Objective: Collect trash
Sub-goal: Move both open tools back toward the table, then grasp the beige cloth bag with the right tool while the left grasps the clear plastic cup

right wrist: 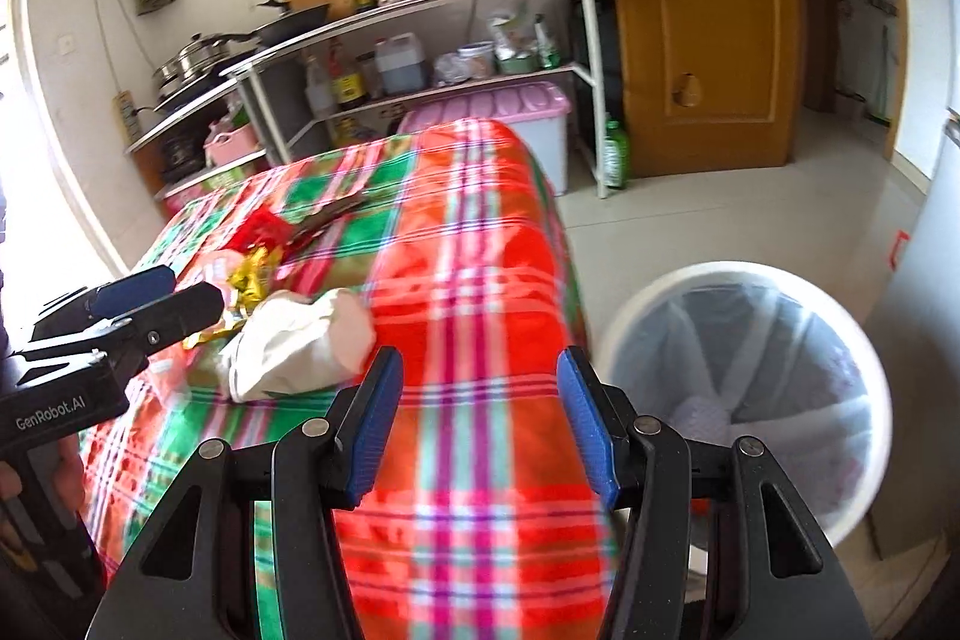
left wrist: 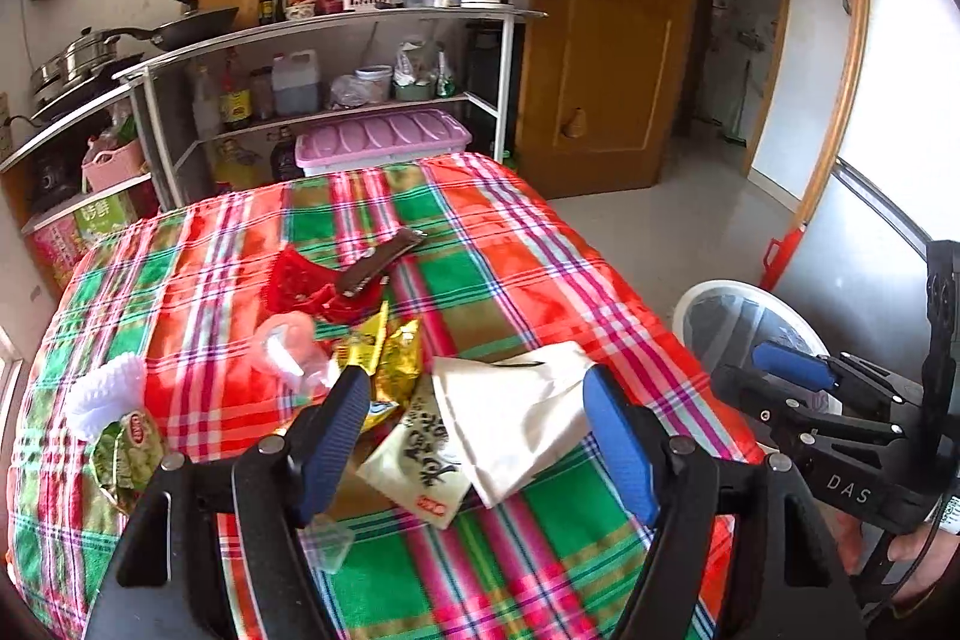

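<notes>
- We see the left tool (left wrist: 477, 388) with its jaws spread wide and nothing between them, low over the plaid-covered desk (left wrist: 510, 244).
- The white paper bag (left wrist: 516, 418) lies between its blue fingers (left wrist: 336, 436), slightly toward 1 o'clock, though we cannot tell whether they touch it.
- A printed white wrapper (left wrist: 420, 466) lies under the bag's 7 o'clock edge (partly covered).
- Gold foil packet (left wrist: 390, 358) sits at 11 o'clock; red wrapper (left wrist: 300, 280) and brown wrapper (left wrist: 378, 262) lie farther out.
- The right tool (right wrist: 477, 418) also gapes empty, above the desk's edge.
- The lined white bin (right wrist: 750, 400) stands on the floor at its 2 o'clock.
</notes>
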